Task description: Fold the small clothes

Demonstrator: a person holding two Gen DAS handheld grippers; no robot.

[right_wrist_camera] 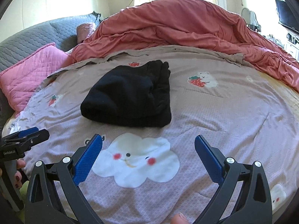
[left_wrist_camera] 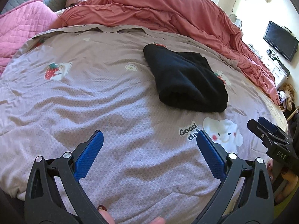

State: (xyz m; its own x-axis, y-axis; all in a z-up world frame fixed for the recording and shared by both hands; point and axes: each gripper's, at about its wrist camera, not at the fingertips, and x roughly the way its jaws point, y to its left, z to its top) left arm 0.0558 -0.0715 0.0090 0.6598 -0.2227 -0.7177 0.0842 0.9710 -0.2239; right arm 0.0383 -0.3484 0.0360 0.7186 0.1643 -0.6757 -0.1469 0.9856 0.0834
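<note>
Two grippers: both are seen held above the near part of the bed, well short of the garment, nothing between their fingers.
Bed cover [left_wrist_camera: 112, 112]: a mauve printed quilt is spread flat, lightly rippled; a cloud print lies just ahead of the right gripper.
Red duvet [right_wrist_camera: 177, 22]: it is bunched along the far edge of the bed, clear of the work area.
Black garment [right_wrist_camera: 129, 95]: it is seen folded into a thick bundle near the middle of the bed cover, toward the far edge; the fold is judged done or nearly so.
Left gripper [left_wrist_camera: 149, 149]: jaws spread wide, empty.
Right gripper [right_wrist_camera: 149, 149]: jaws spread wide, empty.
Risk: the soft, bulky bundle could spring open if only its top layer is pinched, and the cover beneath could be caught and dragged by a low approach.
</note>
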